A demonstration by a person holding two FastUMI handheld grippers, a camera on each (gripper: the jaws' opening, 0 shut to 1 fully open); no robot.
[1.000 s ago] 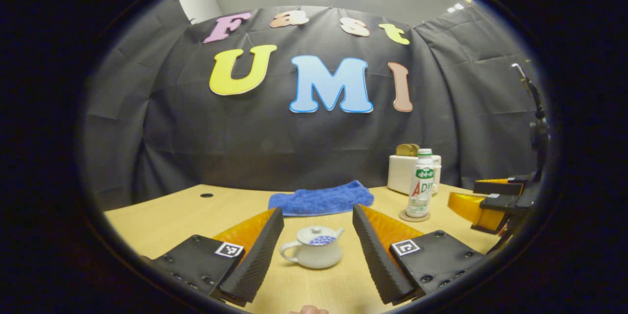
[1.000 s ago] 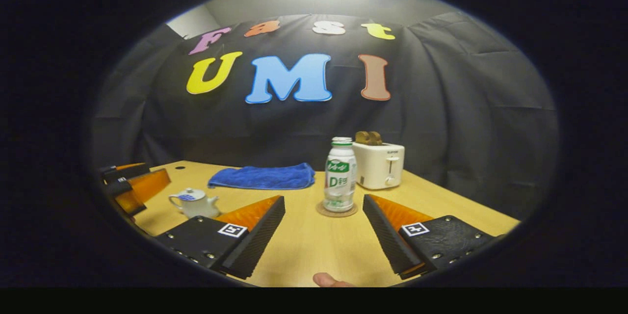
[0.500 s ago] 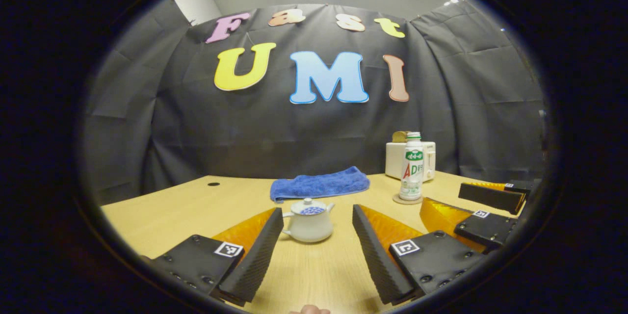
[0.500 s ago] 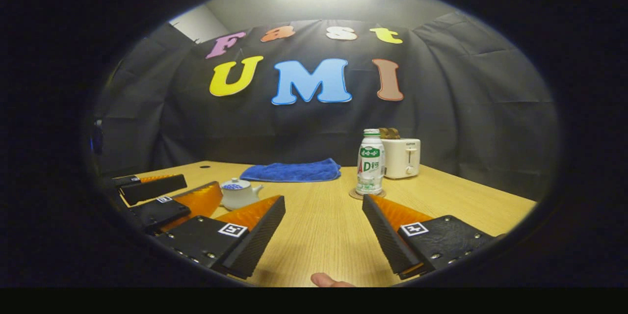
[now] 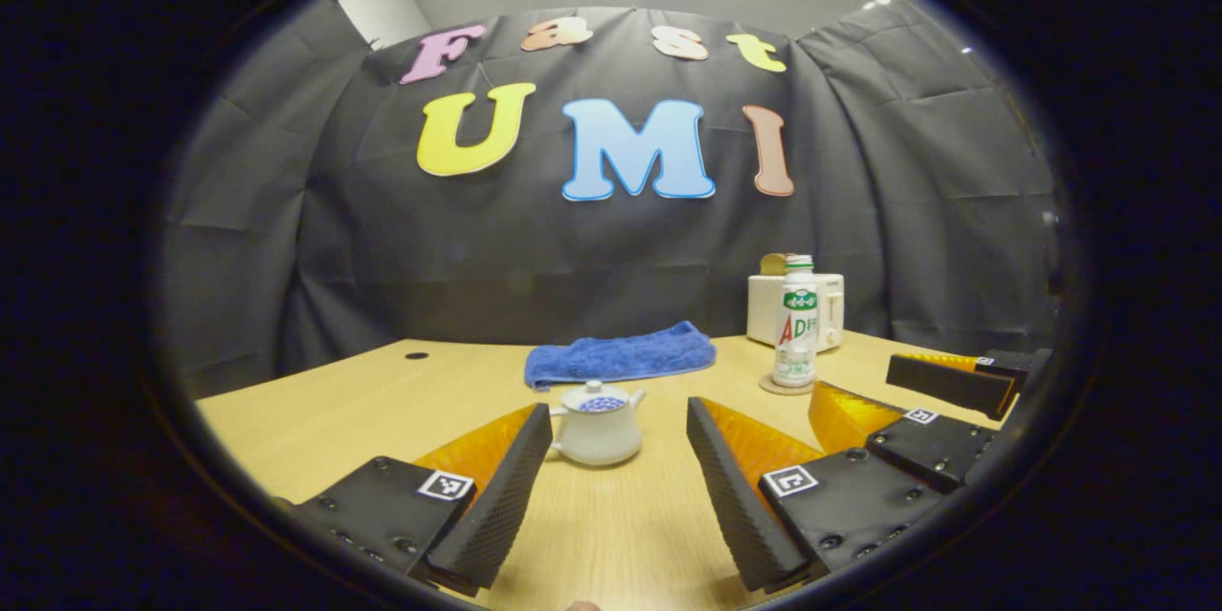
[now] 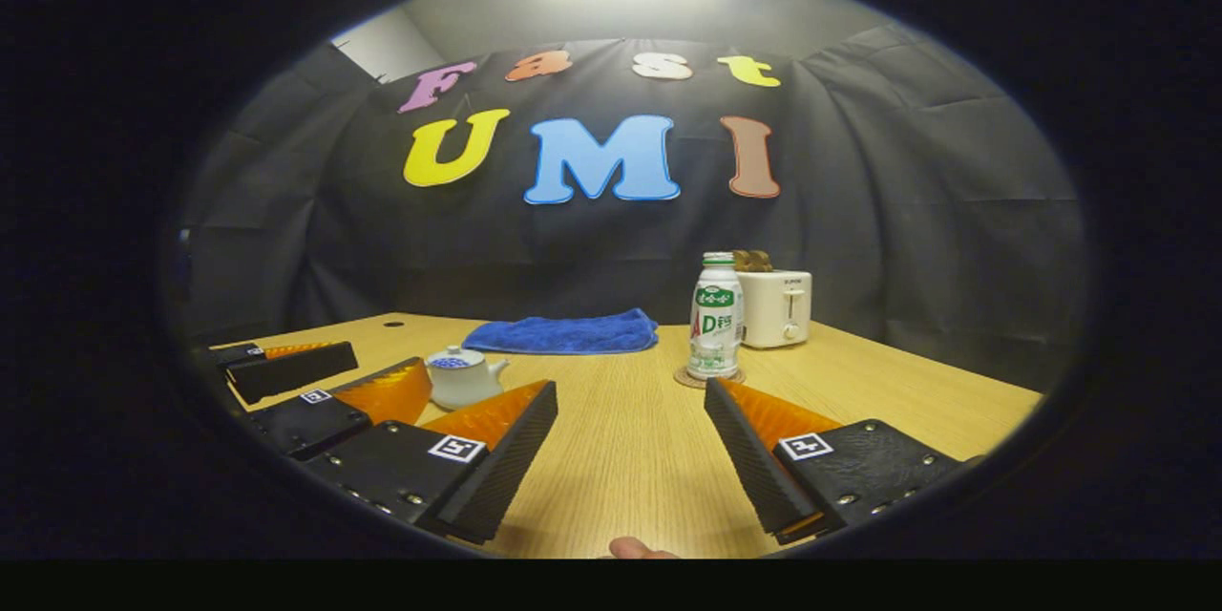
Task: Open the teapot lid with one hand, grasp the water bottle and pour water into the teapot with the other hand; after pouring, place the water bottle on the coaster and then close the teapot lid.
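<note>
- Looking along the left gripper view: the left gripper (image 5: 619, 458) is spread wide, holding nothing, low over the table (image 5: 325, 420); the lidded teapot (image 5: 597, 425) sits ahead between its fingers, untouched.
- In the right gripper view, the right gripper (image 6: 632, 439) gapes empty; the bottle (image 6: 715, 316) stands upright on its coaster (image 6: 708, 378), beside a toaster (image 6: 778, 307), with a blue towel (image 6: 563, 332) behind.

left tool (image 5: 619, 487) jaws apart, empty | teapot (image 5: 598, 425) lid on, ahead | water bottle (image 5: 795, 322) upright on coaster (image 5: 786, 387)
</note>
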